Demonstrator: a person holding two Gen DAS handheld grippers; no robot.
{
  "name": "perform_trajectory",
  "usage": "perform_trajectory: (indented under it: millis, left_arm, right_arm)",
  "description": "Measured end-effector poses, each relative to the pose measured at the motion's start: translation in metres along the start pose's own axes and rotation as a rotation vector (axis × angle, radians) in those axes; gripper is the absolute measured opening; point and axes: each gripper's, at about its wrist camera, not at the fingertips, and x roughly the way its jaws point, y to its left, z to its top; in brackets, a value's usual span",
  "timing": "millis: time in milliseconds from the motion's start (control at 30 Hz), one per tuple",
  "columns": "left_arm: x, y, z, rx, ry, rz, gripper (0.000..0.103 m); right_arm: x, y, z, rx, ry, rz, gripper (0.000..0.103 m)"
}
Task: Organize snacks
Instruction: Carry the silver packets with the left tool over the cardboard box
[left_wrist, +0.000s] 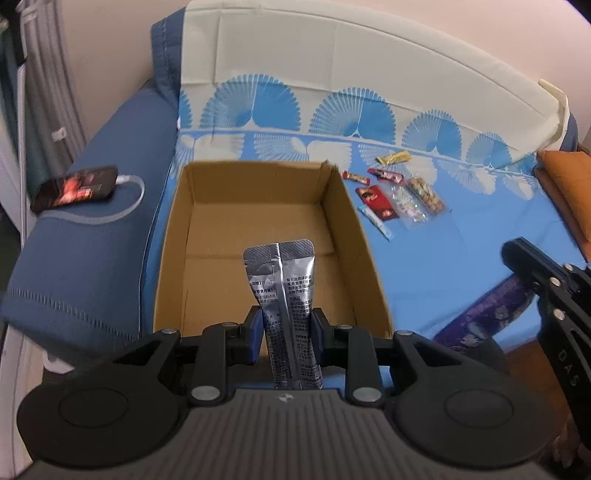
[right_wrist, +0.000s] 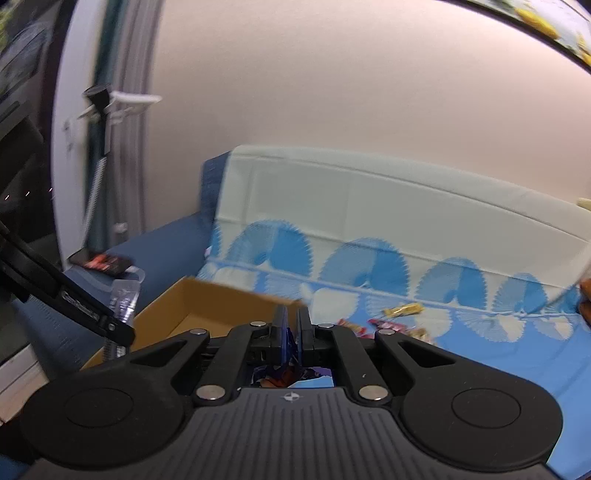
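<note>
The left gripper (left_wrist: 286, 325) is clamping a silver foil sachet (left_wrist: 286, 295) above the open brown cardboard box (left_wrist: 258, 229); lowering before releasing seems wisest. The right gripper (right_wrist: 291, 325), beside the box, is pinching a purple wrapper (left_wrist: 484, 314).

The silver sachet (left_wrist: 282, 295) has its lower end hidden behind the left hand-held gripper (left_wrist: 284, 332). In the right wrist view, the purple packet (right_wrist: 291, 373) shows only as a sliver between the fingers, and the loose snacks (right_wrist: 391, 321) are smeared by blur. The packet's print (left_wrist: 487, 317) is too blurred to read.
</note>
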Motion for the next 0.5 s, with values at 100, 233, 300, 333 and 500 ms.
perform_trajectory:
  millis: [100,233,300,333,500]
  left_arm:
    - [-0.005,0.007,-0.017,-0.014,0.005,-0.009,0.030]
    - [-0.010,0.014,-0.027,-0.035,0.000,-0.027,0.030]
    - [-0.013,0.016,-0.027,-0.045,-0.012,-0.038,0.030]
    - [-0.014,0.017,-0.026,-0.048,-0.018,-0.041,0.030]
    - [-0.018,0.021,-0.024,-0.063,-0.039,-0.053,0.030]
  right_arm:
    - [-0.006,0.019,-0.005,-0.023,0.022,0.023,0.006]
    - [-0.012,0.037,-0.006,-0.060,0.036,0.034,0.006]
    - [-0.011,0.039,-0.006,-0.072,0.037,0.031,0.006]
    - [-0.012,0.041,-0.004,-0.078,0.038,0.030,0.006]
    - [-0.013,0.047,-0.003,-0.098,0.042,0.021,0.006]
